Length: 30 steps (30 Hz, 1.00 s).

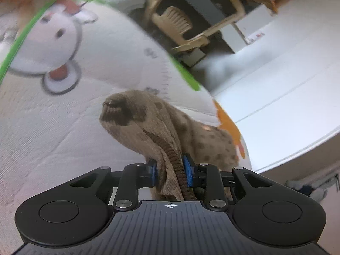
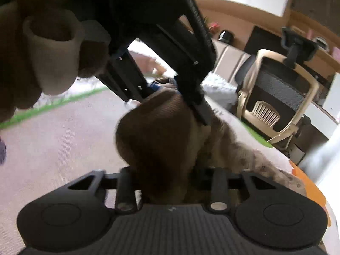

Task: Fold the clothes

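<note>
The sock (image 1: 153, 127), a tan knit with darker brown spots and a ribbed brown cuff, is lifted off the printed mat (image 1: 63, 127) and held between the two tools. It hangs in soft folds, so I judge it light, limp and stretchy, likely to sag wherever it is unsupported; the ribbed cuff looks the firmest place to take hold, since the thin body would bunch and slip.

The mat, pale with a cartoon figure and a green border, spreads under everything. Beyond its far right edge stands a beige mesh office chair (image 2: 282, 104), well apart from the work, with white furniture behind it.

The left gripper (image 1: 170, 171) has its blue pads (image 1: 187, 170) pinched together on the cuff and a fold of the tan fabric. Seen from the right wrist, a hand (image 2: 42, 59) holds that same tool just above the sock, crowding the space over it.

The right gripper (image 2: 167, 176) sits under a dark bulge of sock that covers its fingertips, so whether they are together on the cloth or apart cannot be told.
</note>
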Available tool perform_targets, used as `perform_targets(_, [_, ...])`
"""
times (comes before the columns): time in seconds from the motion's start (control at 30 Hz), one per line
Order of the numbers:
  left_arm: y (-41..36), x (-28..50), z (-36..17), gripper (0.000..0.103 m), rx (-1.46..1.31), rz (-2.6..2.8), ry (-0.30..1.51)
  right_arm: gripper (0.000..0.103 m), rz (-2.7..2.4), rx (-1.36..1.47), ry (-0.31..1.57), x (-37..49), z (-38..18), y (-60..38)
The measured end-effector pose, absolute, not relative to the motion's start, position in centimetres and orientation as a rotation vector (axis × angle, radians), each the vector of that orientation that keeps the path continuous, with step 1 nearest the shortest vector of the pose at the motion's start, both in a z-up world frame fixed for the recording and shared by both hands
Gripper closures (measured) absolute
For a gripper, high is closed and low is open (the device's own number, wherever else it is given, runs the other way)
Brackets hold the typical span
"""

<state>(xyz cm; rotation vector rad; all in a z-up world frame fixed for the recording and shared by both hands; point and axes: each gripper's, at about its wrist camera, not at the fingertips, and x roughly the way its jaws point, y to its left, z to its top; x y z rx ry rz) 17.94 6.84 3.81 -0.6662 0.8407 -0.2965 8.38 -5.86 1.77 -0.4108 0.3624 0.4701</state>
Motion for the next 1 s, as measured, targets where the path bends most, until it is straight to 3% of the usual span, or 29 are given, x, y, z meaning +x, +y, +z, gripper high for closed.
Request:
perform_targets(0.17, [-0.1,19.4,9.3,0.075,-0.479,-0.399,0.771,0.081,0.375,-0.251,0.301,8.6,4.8,-12.2])
perform_targets(0.23, [-3.8,20.6,11.3,0.07,-0.398,-0.458,0.743,0.081,0.298,-0.194,0.323,9.6,5.4,-16.3])
perform_targets(0.33, [-8.8,21.8,13.5,0.048,-0.285,-0.536,0.699,0.081,0.196,-0.125,0.381,11.3,5.4,-21.7])
perform_targets(0.4, [-11.0,21.7,14.2,0.017,-0.196,-0.533,0.645,0.081,0.144,-0.1,0.453,12.8,4.1,-24.3])
perform_targets(0.47, [-11.6,21.6,14.1,0.009,-0.153,-0.512,0.594,0.077,0.092,-0.075,0.525,14.2,2.8,-26.9])
perform_targets(0.53, [-10.6,22.1,12.9,0.009,-0.149,-0.457,0.587,0.069,0.039,-0.049,0.597,15.7,1.4,-29.5])
perform_targets(0.6, [-8.9,23.3,10.6,0.009,-0.188,-0.397,0.644,0.048,-0.004,-0.037,0.634,16.7,0.5,-31.3])
perform_targets(0.63, [-8.0,23.8,9.5,0.009,-0.208,-0.367,0.672,0.045,-0.012,-0.03,0.64,17.1,0.4,-31.7])
perform_targets(0.8, [-5.7,26.3,2.1,0.009,-0.498,-0.467,0.875,0.046,0.114,0.054,0.662,17.6,0.1,-31.5])
perform_targets(1.0, [-3.9,26.7,-1.5,0.009,-0.641,-0.561,0.876,0.048,0.257,0.067,0.687,20.9,0.4,-25.2])
